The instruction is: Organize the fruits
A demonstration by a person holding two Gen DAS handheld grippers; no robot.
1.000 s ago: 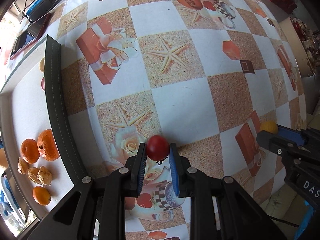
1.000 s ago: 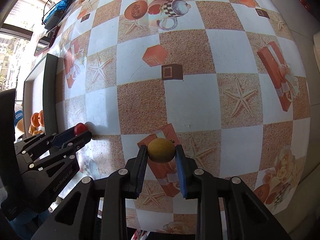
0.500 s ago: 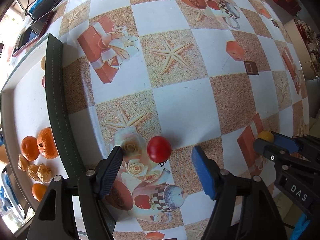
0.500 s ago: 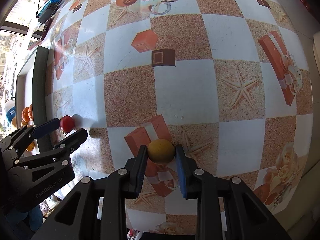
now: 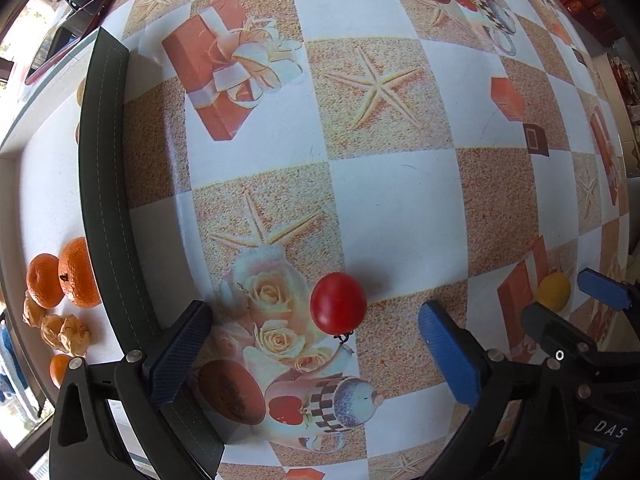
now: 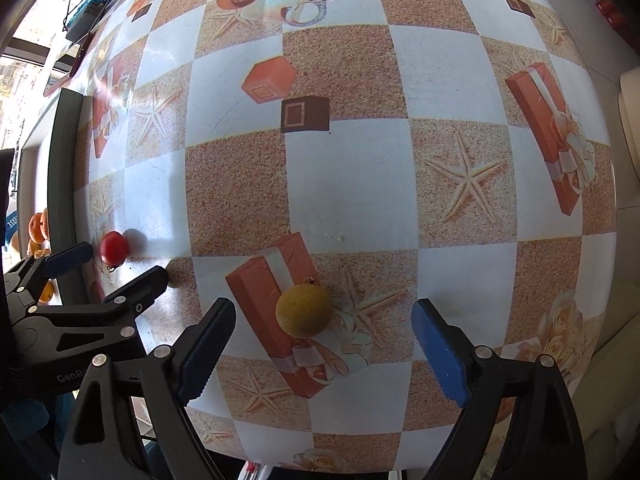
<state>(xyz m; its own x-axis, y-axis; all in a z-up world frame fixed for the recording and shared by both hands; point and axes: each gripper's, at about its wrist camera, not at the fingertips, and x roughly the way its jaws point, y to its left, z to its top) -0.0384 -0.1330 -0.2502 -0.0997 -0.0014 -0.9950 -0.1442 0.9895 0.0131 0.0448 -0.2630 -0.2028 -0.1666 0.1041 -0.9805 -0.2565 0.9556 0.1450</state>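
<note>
A red tomato (image 5: pixel 338 303) lies on the patterned tablecloth between the fingers of my left gripper (image 5: pixel 316 354), which is open and not touching it. It also shows in the right wrist view (image 6: pixel 114 247). A yellow round fruit (image 6: pixel 303 310) lies on the cloth between the fingers of my right gripper (image 6: pixel 324 350), which is open and clear of it. It also shows in the left wrist view (image 5: pixel 554 291), by the right gripper (image 5: pixel 568 300).
A white tray (image 5: pixel 44 184) with a dark green rim (image 5: pixel 102 184) lies at the left. It holds several oranges (image 5: pixel 78 274) and husked physalis fruits (image 5: pixel 64 330). Phones and cables (image 5: pixel 76 4) lie at the far left. The table edge runs on the right.
Both grippers have opened. The left let go of the red tomato first, then the right let go of the yellow fruit. Both fruits now rest on the cloth.
</note>
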